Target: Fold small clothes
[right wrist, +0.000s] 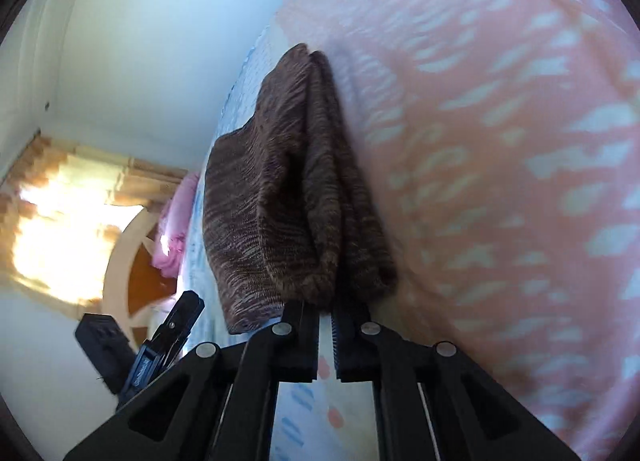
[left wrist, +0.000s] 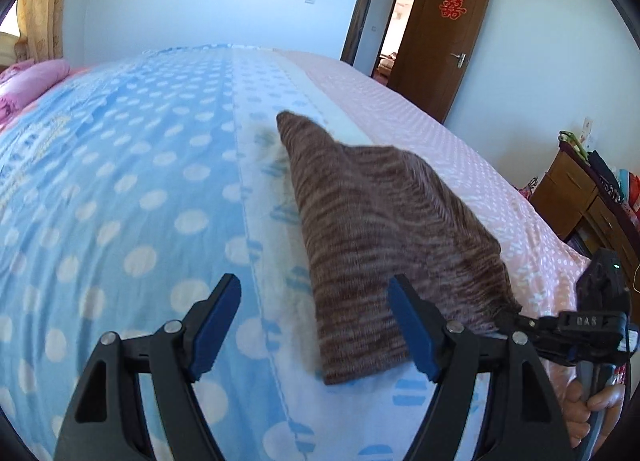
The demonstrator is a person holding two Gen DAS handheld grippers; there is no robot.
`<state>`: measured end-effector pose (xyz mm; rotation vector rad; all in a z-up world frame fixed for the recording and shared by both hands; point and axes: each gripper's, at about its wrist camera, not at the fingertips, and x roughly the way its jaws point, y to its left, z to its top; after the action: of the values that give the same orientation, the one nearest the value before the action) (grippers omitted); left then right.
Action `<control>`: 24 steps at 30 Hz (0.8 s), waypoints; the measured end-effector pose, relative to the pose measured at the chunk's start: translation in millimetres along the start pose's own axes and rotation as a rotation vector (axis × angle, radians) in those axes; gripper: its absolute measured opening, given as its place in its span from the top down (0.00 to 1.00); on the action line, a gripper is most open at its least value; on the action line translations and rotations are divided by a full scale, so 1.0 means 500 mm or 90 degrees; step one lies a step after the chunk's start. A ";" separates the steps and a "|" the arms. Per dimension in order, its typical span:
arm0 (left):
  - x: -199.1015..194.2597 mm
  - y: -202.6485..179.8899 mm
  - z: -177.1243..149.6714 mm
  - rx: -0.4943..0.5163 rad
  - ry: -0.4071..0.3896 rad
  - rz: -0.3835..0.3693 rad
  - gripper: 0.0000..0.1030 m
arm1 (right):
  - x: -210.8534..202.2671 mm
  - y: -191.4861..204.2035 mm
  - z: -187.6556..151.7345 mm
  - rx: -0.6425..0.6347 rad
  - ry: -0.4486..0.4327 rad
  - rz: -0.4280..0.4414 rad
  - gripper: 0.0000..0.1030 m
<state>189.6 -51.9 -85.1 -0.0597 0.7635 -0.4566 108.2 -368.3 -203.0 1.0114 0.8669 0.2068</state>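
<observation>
A brown striped knit garment (left wrist: 372, 229) lies folded on the bed, across the seam between the blue dotted sheet (left wrist: 120, 181) and the pink one (left wrist: 440, 149). Its near right corner is raised off the bed. My right gripper (left wrist: 516, 319) comes in from the right and is shut on that corner; in the right wrist view the garment (right wrist: 280, 181) bunches out from between the closed fingertips of the right gripper (right wrist: 326, 311). My left gripper (left wrist: 316, 327) is open, just above the garment's near edge. Its right finger (left wrist: 412, 329) is over the fabric and its left finger (left wrist: 218, 325) over the blue sheet, and nothing is gripped.
A pink pillow (left wrist: 32, 77) sits at the bed's far left. An open wooden door (left wrist: 452, 41) stands behind the bed, and a cluttered wooden dresser (left wrist: 580, 197) stands to its right. A person's hand (left wrist: 592, 405) holds the right gripper's handle. A bright curtained window (right wrist: 60, 229) is beyond the bed.
</observation>
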 end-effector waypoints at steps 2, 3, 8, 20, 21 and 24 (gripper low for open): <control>0.011 -0.001 0.026 0.005 -0.011 0.006 0.24 | -0.041 0.030 0.000 -0.079 -0.033 -0.076 0.95; 0.021 -0.002 0.035 0.004 -0.014 0.009 0.24 | -0.064 0.063 -0.004 -0.142 -0.066 -0.140 0.95; 0.101 -0.043 0.107 0.016 -0.028 0.067 0.24 | -0.085 0.199 0.006 -0.342 -0.164 -0.225 0.95; 0.199 0.070 0.084 -0.086 0.063 0.085 0.13 | 0.090 0.152 0.068 -0.359 -0.038 -0.195 1.00; 0.196 0.068 0.091 -0.080 0.064 0.080 0.13 | 0.090 0.156 0.070 -0.363 -0.027 -0.200 1.00; 0.164 0.061 0.139 -0.075 0.015 0.072 0.14 | 0.067 0.184 0.084 -0.400 -0.041 -0.202 1.00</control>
<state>299.8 -66.7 -94.8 -0.1208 0.8117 -0.3048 181.2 -328.2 -136.4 0.2884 0.8171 0.1596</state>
